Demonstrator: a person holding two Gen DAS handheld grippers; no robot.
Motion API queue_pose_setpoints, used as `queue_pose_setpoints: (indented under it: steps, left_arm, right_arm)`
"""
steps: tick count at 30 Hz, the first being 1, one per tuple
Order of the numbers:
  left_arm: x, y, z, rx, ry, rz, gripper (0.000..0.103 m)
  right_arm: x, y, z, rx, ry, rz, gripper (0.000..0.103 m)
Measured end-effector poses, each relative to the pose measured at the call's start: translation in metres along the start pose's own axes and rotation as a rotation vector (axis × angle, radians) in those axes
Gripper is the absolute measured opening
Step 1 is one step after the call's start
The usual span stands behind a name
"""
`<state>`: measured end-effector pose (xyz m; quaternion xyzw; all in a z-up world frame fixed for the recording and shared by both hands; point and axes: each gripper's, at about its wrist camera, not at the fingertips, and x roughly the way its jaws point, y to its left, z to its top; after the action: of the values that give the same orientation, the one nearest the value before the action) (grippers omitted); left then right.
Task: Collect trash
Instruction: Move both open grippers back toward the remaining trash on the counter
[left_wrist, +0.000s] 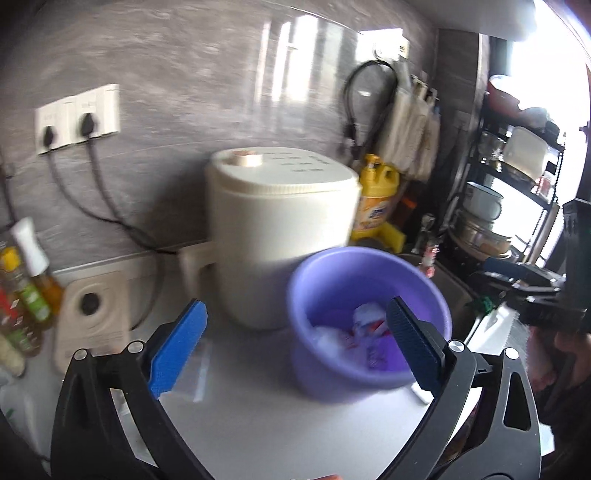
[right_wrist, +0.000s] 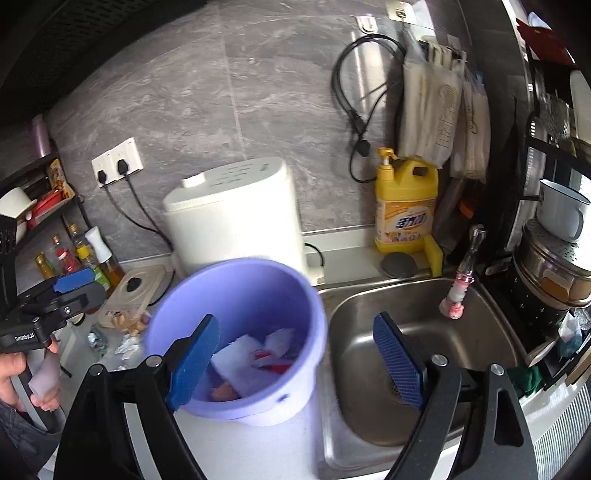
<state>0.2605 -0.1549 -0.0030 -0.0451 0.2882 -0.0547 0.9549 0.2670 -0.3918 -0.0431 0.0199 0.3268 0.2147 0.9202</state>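
Bucket (right_wrist: 236, 295): smooth lilac plastic, slight sheen. Sink (right_wrist: 417, 354): brushed steel, dull gloss. Wall (right_wrist: 207, 103): grey stone-look tile, glossy. Cooker (right_wrist: 229, 218): white matt plastic. Detergent bottle (right_wrist: 406, 199): yellow glossy plastic. Finger pads (right_wrist: 399, 358): blue, ribbed. Counter (left_wrist: 266, 417): smooth, pale.

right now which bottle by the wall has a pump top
The big yellow detergent bottle beside the sink; the small condiment bottles left of the white appliance have caps.
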Motion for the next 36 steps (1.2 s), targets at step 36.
queue_pose_setpoints:
  steps: [36]
  left_arm:
    - [-0.141,0.211,-0.118,-0.169,0.035,0.138,0.097]
  right_arm:
    - [0.048,0.268,-0.062,-0.117,0.154,0.138,0.095]
